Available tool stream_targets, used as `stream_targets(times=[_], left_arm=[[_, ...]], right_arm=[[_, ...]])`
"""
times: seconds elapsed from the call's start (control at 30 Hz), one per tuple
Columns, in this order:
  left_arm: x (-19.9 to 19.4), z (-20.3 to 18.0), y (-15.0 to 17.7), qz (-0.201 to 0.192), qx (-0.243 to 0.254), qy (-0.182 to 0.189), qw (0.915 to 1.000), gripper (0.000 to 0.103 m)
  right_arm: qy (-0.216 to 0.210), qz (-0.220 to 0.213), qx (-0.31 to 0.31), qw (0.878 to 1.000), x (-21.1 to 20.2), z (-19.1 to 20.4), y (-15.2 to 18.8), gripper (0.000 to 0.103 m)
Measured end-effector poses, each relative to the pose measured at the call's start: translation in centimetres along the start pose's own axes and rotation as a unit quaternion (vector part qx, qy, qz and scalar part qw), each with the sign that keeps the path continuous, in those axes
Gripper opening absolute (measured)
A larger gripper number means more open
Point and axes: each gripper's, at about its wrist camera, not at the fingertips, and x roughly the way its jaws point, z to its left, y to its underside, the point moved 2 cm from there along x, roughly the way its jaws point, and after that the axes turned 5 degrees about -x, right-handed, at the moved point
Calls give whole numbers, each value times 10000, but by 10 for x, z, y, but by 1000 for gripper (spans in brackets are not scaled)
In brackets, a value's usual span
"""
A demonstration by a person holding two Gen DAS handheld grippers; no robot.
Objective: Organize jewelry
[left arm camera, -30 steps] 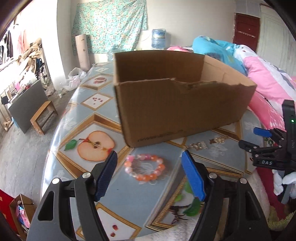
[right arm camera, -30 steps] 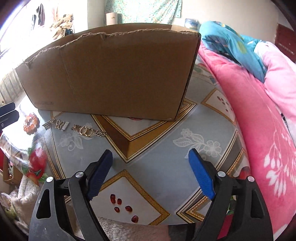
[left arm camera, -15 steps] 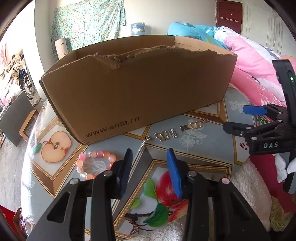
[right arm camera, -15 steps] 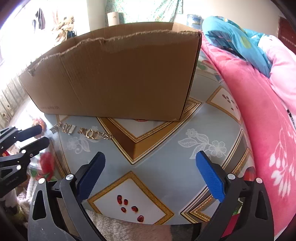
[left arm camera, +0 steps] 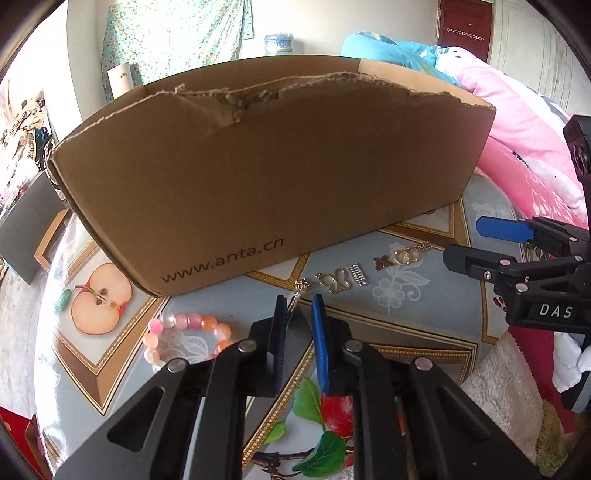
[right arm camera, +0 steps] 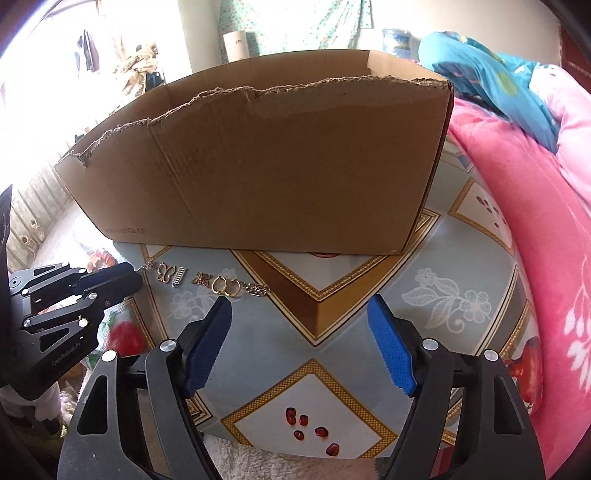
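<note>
1. A gold chain (left arm camera: 369,275) lies on the table (left arm camera: 258,291) just in front of the box (left arm camera: 266,177), its left end between the left gripper's (left arm camera: 298,314) narrow jaws, which have just been closing; whether they pinch it I cannot tell.
2. A bead bracelet (left arm camera: 184,339) lies to the left.
3. The box reads "www.anta.cn".
4. The right gripper (right arm camera: 301,339), marked "DAS", stands apart, holding nothing, its jaws having just narrowed.

Ahead of me a green floral cloth (left arm camera: 173,33) hangs on the pale wall (left arm camera: 317,22), a dark red door (left arm camera: 463,27) to its right. Pink bedding (right arm camera: 524,206) lies beside my fruit-patterned counter (right arm camera: 369,325); daylight floods in from the left.
</note>
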Motion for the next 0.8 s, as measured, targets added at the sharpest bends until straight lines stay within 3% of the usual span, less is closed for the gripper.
stream_targets(times=[0.33,0.57,0.67,0.8], left_arm=[[6,0,-11,21,-54,11,10000,13],[8,-4,-13,-8,244,-132,9996,13],[8,-6,-14,23,293,-149,9995,5],[6,-1,-13,134,206,-32,9997,6]], right_arm=[[-53,41,44,10000,4,-7,-1,71],[-80,1,53,10000,8,-4,0,71],[-85,-24,51,9999,6,-3,1,71],[-100,-53,67,9999,5,-4,3,71]])
